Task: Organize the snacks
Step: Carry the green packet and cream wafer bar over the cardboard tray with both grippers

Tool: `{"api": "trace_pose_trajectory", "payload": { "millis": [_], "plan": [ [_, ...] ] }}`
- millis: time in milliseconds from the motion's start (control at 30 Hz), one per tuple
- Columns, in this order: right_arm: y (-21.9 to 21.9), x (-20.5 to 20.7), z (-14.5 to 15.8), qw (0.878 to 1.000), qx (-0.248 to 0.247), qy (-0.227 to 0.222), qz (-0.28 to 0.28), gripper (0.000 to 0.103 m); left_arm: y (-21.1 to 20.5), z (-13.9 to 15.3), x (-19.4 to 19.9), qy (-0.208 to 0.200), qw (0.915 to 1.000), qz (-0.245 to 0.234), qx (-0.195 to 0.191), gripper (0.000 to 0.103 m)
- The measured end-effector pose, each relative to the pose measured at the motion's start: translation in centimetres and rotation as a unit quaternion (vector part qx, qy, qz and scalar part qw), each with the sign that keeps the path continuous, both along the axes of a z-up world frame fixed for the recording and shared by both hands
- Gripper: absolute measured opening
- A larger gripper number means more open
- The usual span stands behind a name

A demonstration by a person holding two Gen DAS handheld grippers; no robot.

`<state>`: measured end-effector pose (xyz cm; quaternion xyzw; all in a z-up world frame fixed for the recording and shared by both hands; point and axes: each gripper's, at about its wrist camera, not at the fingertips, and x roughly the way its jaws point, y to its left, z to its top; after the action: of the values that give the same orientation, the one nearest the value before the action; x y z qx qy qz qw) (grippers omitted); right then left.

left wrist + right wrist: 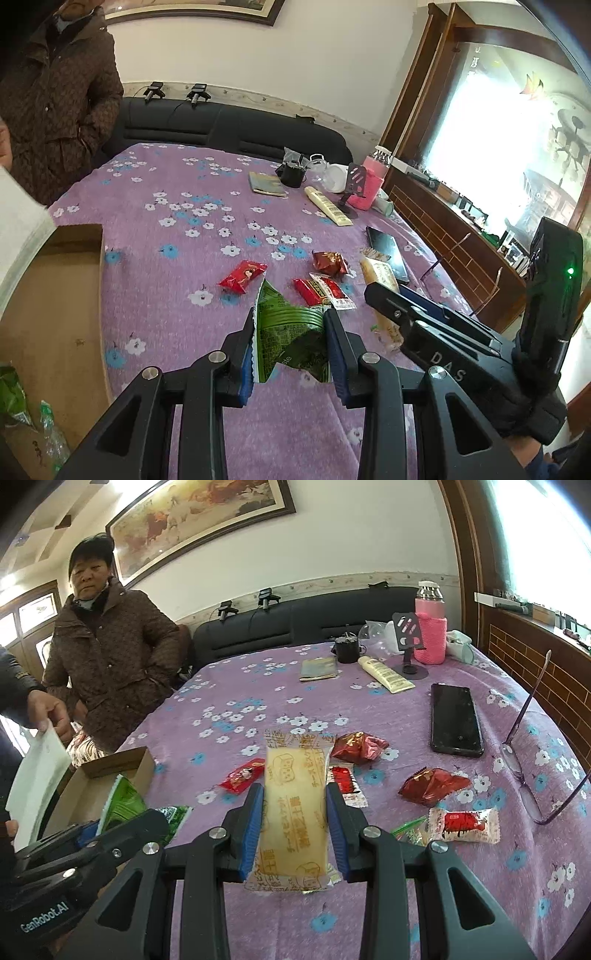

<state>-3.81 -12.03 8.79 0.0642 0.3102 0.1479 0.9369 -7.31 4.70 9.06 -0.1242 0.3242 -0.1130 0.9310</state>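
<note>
Left tongs [290, 332] grip green packet [284, 325] | right tongs [295, 821] grip yellow biscuit pack [295, 812] | advise: carry level over cardboard box [51, 295] at desk's left edge, release low.

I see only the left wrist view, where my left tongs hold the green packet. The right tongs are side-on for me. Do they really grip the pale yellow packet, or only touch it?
Observer: They grip it. The right tongs are shut on the yellow biscuit packet, one pad on each long edge.
Operator: Does the right tool hide any snack from me?
Observer: Yes. A white packet with red print lies on the cloth to the right of the tongs.
Operator: Is there anything more on that side?
Observer: A crumpled dark red wrapper lies just beyond the white packet, near the glasses.
</note>
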Motion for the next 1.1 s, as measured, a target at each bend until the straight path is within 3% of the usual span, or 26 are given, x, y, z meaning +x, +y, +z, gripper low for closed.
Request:
{"api": "trace_pose_trajectory", "payload": {
  "millis": [367, 533, 733, 867, 1100],
  "plan": [
    [3.7, -2.1, 3.0, 0.996, -0.002, -0.019, 0.088, 0.033, 2.8, -0.6, -2.7, 0.001, 0.9998, 0.017, -0.01, 0.035],
    [7.3, -2.9, 7.8, 0.978, 0.017, -0.038, 0.205, 0.033, 4.6, -1.1, -4.8, -0.002, 0.9995, 0.026, -0.017, 0.035],
    [17.7, -3.2, 10.9, 0.942, 0.005, -0.019, 0.334, 0.033, 6.9, -1.4, -5.7, -0.005, 0.9982, 0.049, -0.033, 0.035],
    [21.0, -2.0, 9.1, 0.943, -0.016, 0.013, 0.333, 0.033, 8.5, -1.6, -6.0, -0.005, 0.9973, 0.061, -0.039, 0.035],
    [14.9, -0.8, 6.4, 0.962, -0.001, 0.042, 0.27, 0.033, 12.3, -1.7, -7.3, -0.01, 0.9945, 0.088, -0.056, 0.035]
  ]
}}
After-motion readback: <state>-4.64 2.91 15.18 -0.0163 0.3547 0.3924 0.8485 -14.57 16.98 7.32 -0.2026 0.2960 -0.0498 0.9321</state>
